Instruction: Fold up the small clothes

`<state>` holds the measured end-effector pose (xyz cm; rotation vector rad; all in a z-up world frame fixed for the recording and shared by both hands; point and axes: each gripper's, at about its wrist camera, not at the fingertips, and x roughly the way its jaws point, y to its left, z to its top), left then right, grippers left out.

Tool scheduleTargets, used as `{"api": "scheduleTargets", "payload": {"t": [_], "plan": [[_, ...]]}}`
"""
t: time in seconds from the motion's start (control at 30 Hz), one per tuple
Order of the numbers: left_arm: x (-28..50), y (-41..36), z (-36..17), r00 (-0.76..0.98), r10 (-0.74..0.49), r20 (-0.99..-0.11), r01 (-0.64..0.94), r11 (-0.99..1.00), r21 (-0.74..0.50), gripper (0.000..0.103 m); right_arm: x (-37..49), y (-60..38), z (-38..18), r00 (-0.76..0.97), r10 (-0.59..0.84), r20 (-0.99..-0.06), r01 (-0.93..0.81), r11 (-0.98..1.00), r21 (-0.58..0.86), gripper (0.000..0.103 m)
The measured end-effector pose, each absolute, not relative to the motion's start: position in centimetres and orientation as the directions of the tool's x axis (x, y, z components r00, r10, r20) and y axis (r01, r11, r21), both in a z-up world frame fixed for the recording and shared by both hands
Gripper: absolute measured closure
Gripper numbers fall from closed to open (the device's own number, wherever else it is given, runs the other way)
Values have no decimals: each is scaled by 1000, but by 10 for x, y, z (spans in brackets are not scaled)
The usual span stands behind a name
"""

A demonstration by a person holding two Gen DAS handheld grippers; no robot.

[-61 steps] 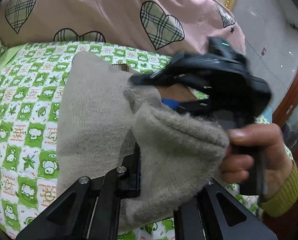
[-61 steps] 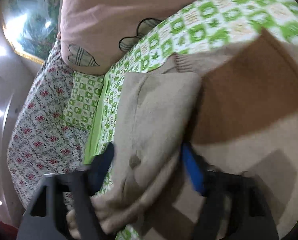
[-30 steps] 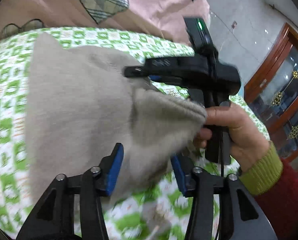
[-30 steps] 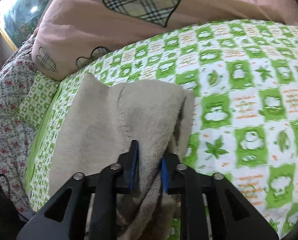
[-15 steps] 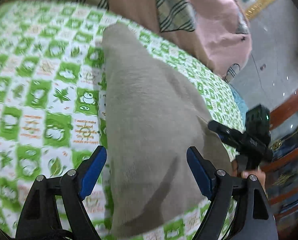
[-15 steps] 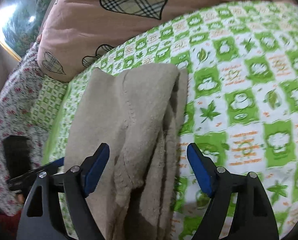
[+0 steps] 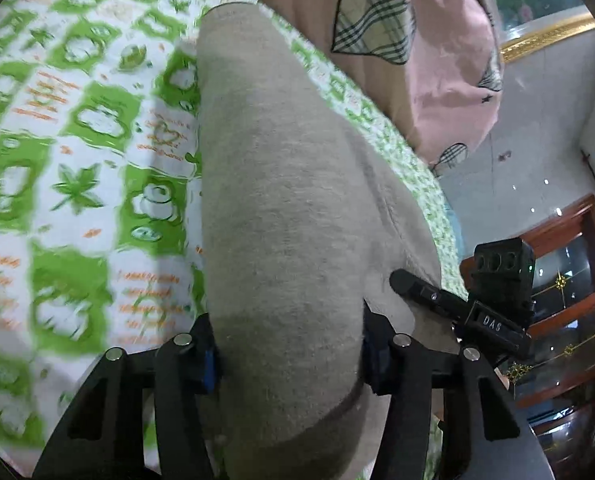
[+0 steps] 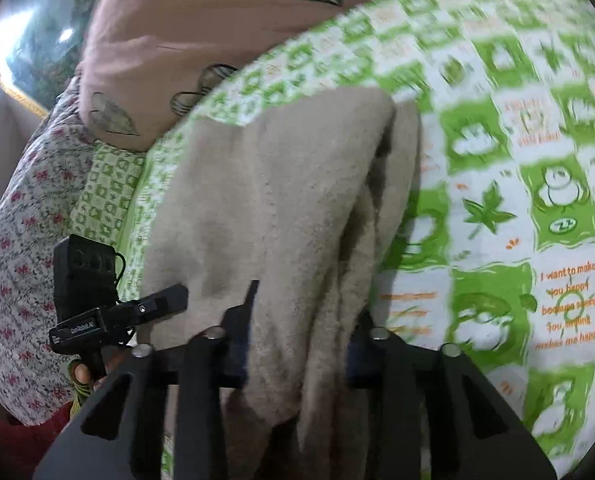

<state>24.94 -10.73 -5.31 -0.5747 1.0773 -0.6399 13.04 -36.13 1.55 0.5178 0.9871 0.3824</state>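
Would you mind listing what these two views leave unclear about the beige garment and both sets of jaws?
- Left wrist: beige garment covers the left gripper jaws; grip unclear.
- Right wrist: same for the right gripper.
- Both views: the garment's near hem is cut off by the bottom edge.
- Green sheet: motion-blurred print.

We see the right gripper [image 8: 297, 344] with its jaws spread around a bunched fold of the beige fleece garment [image 8: 265, 208], which lies on the green-and-white patterned bedsheet [image 8: 517, 168]. The left gripper [image 8: 153, 304] reaches the garment's left edge, below a pink quilt [image 8: 169, 32].
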Motion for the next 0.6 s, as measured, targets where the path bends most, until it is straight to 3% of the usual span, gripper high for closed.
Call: {"api": "scheduleTargets", "payload": {"t": [0.33,0.6], "plan": [[166,25,-6,466,-644,-607,144,732,-666,51,120,-246,31,441,677,-589,-253,724,642,73],[143,95,-36,472,-586,-659,35,759,-650,44,131,-174,3,348,697,-628,-294,717,633,71]]}}
